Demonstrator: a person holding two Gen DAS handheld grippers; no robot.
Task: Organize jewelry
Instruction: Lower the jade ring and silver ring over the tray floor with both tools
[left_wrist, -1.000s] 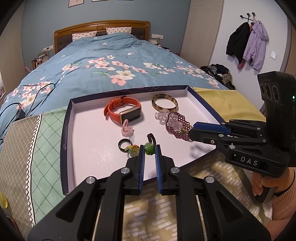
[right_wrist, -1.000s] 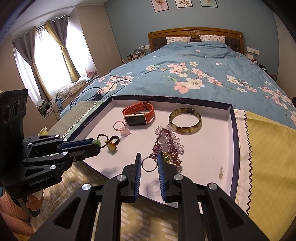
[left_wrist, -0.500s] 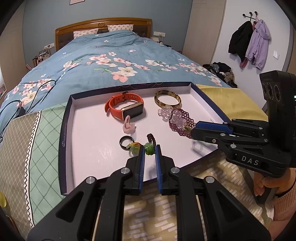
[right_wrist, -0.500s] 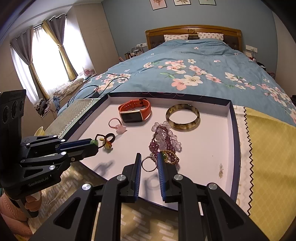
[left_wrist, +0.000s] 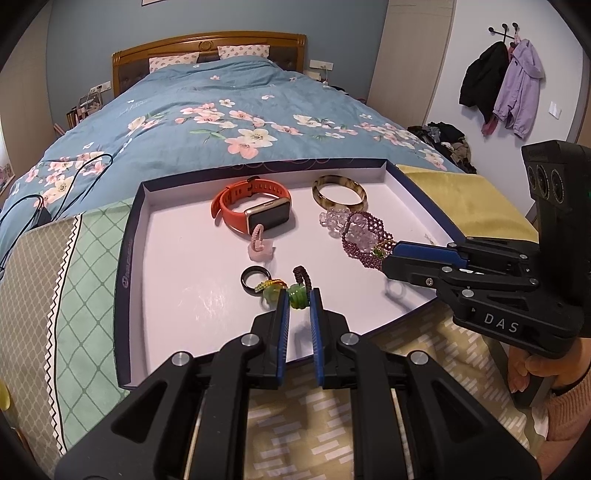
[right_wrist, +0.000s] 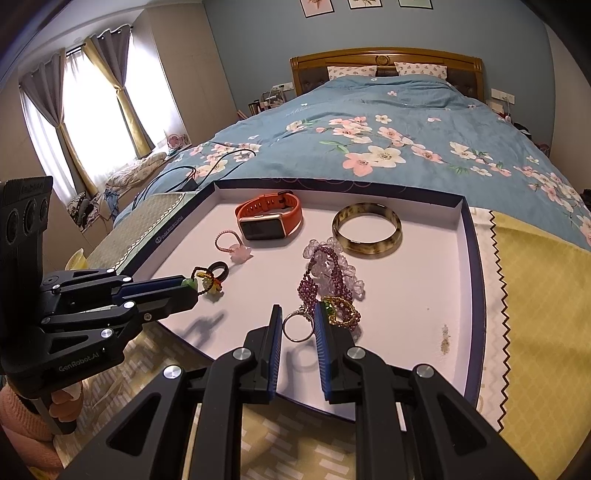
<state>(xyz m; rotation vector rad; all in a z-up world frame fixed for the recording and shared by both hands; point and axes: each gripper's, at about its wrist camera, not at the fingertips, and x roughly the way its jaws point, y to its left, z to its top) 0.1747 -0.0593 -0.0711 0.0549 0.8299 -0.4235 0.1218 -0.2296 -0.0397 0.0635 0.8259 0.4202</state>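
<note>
You see a bed with a blue floral duvet (right_wrist: 388, 140) and a wooden headboard (right_wrist: 386, 61) against the far blue wall (right_wrist: 251, 44). On the left, daylight enters through a curtained window (right_wrist: 92, 110). Jackets (left_wrist: 502, 85) hang on the right wall.

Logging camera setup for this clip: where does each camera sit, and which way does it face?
Left wrist: on the left gripper, looking over the tray toward the bed; the right gripper and hand show right.
Right wrist: on the right gripper, facing the same way; the left gripper shows left.
Shared: tray, orange watch, bangle.
</note>
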